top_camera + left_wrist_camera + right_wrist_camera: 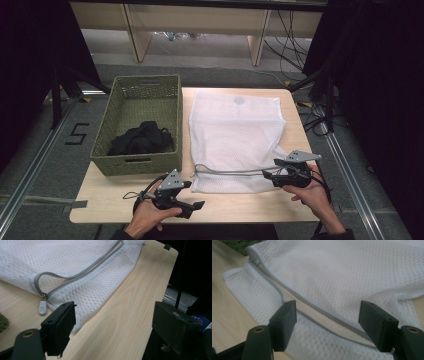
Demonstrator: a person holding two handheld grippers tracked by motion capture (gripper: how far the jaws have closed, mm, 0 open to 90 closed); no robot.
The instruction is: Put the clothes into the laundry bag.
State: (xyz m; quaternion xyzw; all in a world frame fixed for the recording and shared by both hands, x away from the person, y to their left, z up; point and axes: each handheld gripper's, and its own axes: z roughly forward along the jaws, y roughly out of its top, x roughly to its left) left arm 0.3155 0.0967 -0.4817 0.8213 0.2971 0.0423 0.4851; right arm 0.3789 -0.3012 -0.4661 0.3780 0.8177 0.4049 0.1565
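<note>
A white mesh laundry bag (235,130) lies flat on the wooden table (240,202), its grey zipper (230,171) running along the near edge. My left gripper (195,195) rests by the table's front edge, just left of the bag's near corner, jaws open and empty. In the left gripper view, the zipper pull (42,307) lies just beyond the left jaw of my left gripper (113,310). My right gripper (270,169) sits at the zipper's right end. It is open in the right gripper view too, and the zipper (272,281) passes between the jaws of my right gripper (328,306) without contact.
A green woven basket (142,87) stands on the table's left half, beside the bag, with black clothing (142,137) inside. Bare wood runs along the front edge. Cables and shelf legs lie on the floor beyond the table.
</note>
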